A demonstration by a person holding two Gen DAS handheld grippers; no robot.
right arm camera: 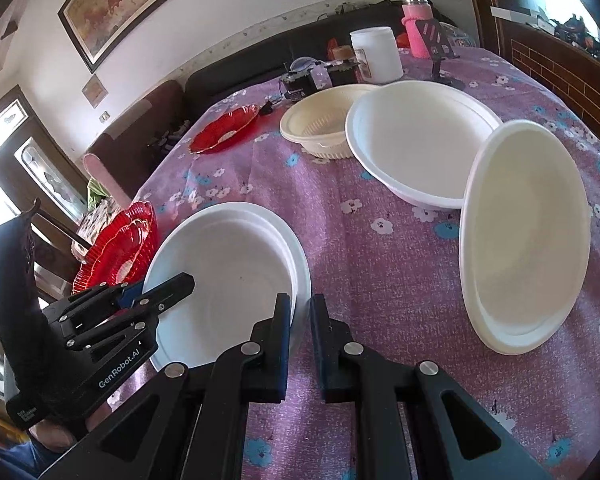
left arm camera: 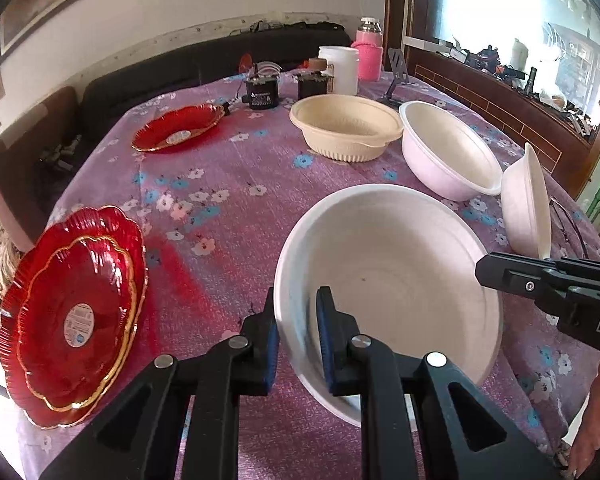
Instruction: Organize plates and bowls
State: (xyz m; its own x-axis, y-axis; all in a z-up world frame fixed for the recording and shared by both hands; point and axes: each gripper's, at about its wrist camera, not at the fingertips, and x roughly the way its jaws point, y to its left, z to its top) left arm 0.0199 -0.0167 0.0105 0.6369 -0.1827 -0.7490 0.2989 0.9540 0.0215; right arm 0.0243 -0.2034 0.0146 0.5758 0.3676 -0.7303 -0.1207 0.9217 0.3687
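Observation:
My left gripper (left arm camera: 298, 336) is shut on the near rim of a white bowl (left arm camera: 396, 272), which sits tilted on the purple flowered tablecloth (left arm camera: 220, 184); the same bowl (right arm camera: 228, 272) and left gripper (right arm camera: 156, 290) show in the right wrist view. My right gripper (right arm camera: 300, 320) is nearly shut and empty, just right of that bowl's rim. A second white bowl (right arm camera: 416, 144) stands farther back, and a third white bowl (right arm camera: 528, 236) leans on its edge against it. A cream bowl (left arm camera: 344, 128) stands behind. Two stacked red plates (left arm camera: 76, 316) lie at the left edge; another red plate (left arm camera: 180, 126) lies far left.
At the table's far end stand a white jar (left arm camera: 340, 68), a pink bottle (left arm camera: 369, 50), a phone stand (left arm camera: 396, 76) and small dark boxes (left arm camera: 262, 92). A dark sofa (left arm camera: 140, 68) runs behind the table. A wooden ledge (left arm camera: 500, 92) borders the right side.

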